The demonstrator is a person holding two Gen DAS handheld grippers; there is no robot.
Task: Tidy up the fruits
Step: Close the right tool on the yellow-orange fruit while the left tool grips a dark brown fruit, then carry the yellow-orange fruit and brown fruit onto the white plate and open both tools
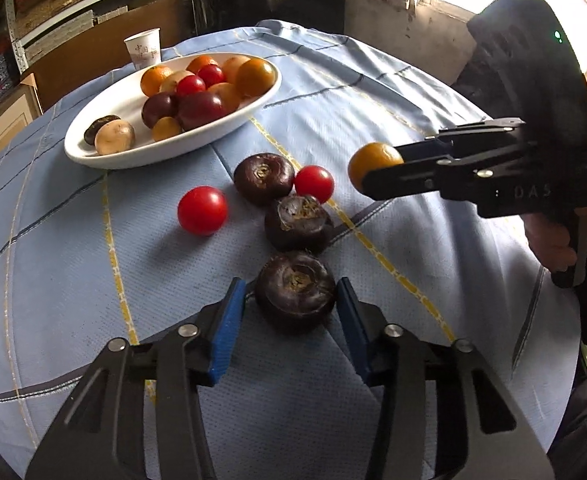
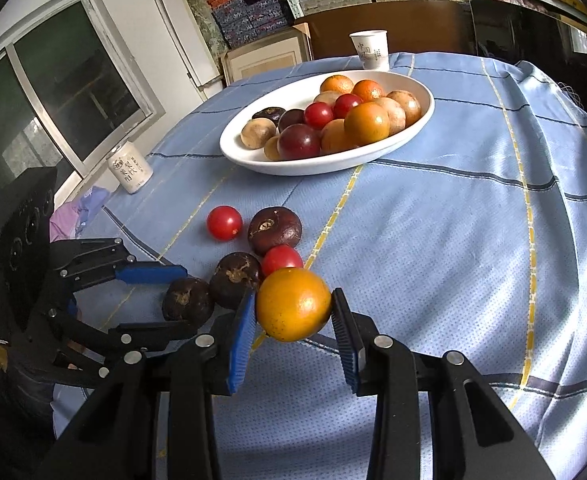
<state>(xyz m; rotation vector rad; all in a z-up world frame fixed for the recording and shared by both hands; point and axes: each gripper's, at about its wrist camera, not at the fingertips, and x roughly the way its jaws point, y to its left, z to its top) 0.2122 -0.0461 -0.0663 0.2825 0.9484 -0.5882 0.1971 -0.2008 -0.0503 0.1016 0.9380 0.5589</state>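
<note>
A white oval bowl [image 1: 105, 156] [image 2: 313, 166] holds several oranges, red tomatoes, dark and tan fruits. On the blue cloth lie three dark brown water chestnuts [image 1: 264, 178] [image 1: 297, 222] [image 1: 295, 290] and two red tomatoes [image 1: 202, 210] [image 1: 314, 183]. My left gripper [image 1: 289, 300] is open, its blue pads on either side of the nearest chestnut [image 2: 187, 302]. My right gripper [image 2: 293, 312] is shut on an orange [image 2: 293, 304] [image 1: 373, 162] and holds it above the cloth, right of the loose fruits.
A white paper cup [image 1: 143, 48] [image 2: 370, 50] stands behind the bowl. A white can [image 2: 129, 168] stands near the table's left edge by the window. Shelves with boxes and a dark chair back line the far side.
</note>
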